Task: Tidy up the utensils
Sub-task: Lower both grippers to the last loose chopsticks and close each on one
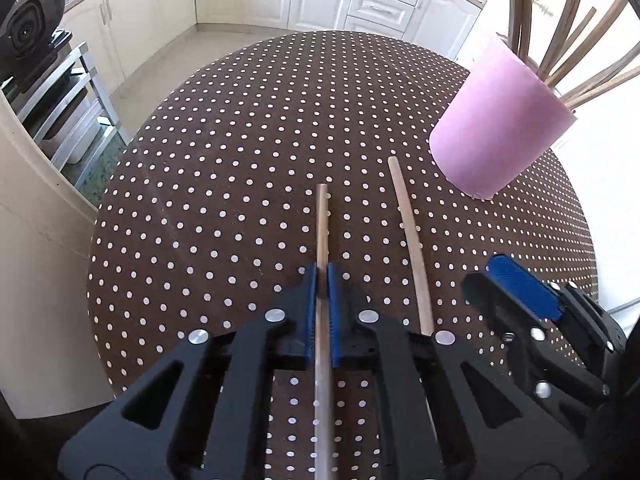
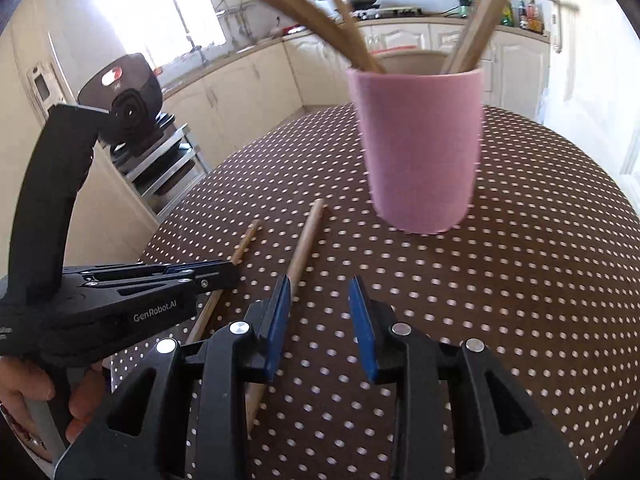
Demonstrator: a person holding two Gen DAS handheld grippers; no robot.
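The black left gripper with blue pads [image 1: 322, 280] is clenched on a thin wooden chopstick [image 1: 321, 216] that points out over the round brown table with white dots [image 1: 224, 184]. Just to its right, a second wooden chopstick [image 1: 408, 232] lies flat on the table. The black right gripper [image 2: 320, 292] is wide open, holding nothing. Far right, a tall pink cup [image 1: 500, 120] stands on the table with more wooden sticks [image 1: 580, 68] inside

L fingers [image 1: 322, 300] pinched, R fingers [image 2: 362, 332] apart
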